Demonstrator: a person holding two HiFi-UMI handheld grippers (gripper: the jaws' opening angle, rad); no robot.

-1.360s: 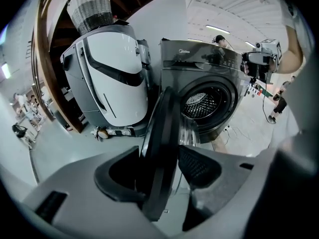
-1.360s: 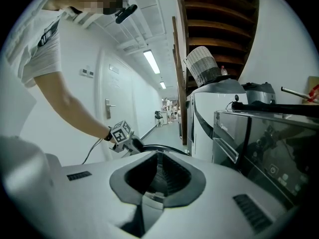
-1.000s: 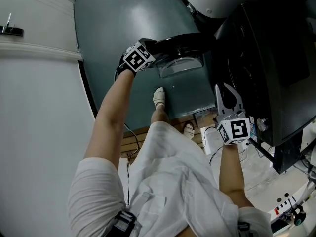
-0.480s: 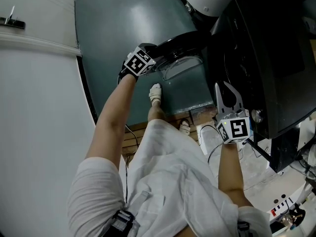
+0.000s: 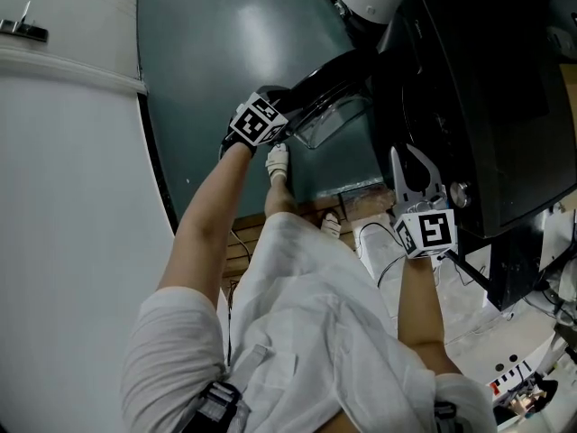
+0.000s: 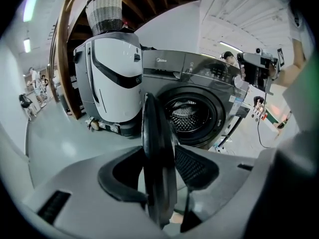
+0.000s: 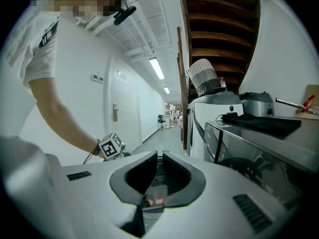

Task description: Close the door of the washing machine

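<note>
The black front-loading washing machine (image 5: 491, 106) stands at the right, and its drum opening (image 6: 187, 114) shows in the left gripper view. Its round door (image 5: 329, 78) with a clear bowl window hangs partly open. My left gripper (image 5: 287, 108) is shut on the door's outer edge; the black door rim (image 6: 157, 148) runs upright between its jaws. My right gripper (image 5: 410, 168) hovers in front of the machine's lower front, apart from the door, with its jaws together and nothing in them (image 7: 159, 176).
A white appliance (image 6: 112, 73) with a woven basket (image 6: 104, 14) on top stands beside the washer. A white wall and door (image 5: 72, 197) lie at the left. The person's feet (image 5: 278, 161) stand on the green floor, and cables and a white container (image 5: 374, 242) lie near the machine.
My left gripper has moved right and toward the machine with the door rim in it, swinging the door closer to the opening. The right gripper has shifted slightly upward.
</note>
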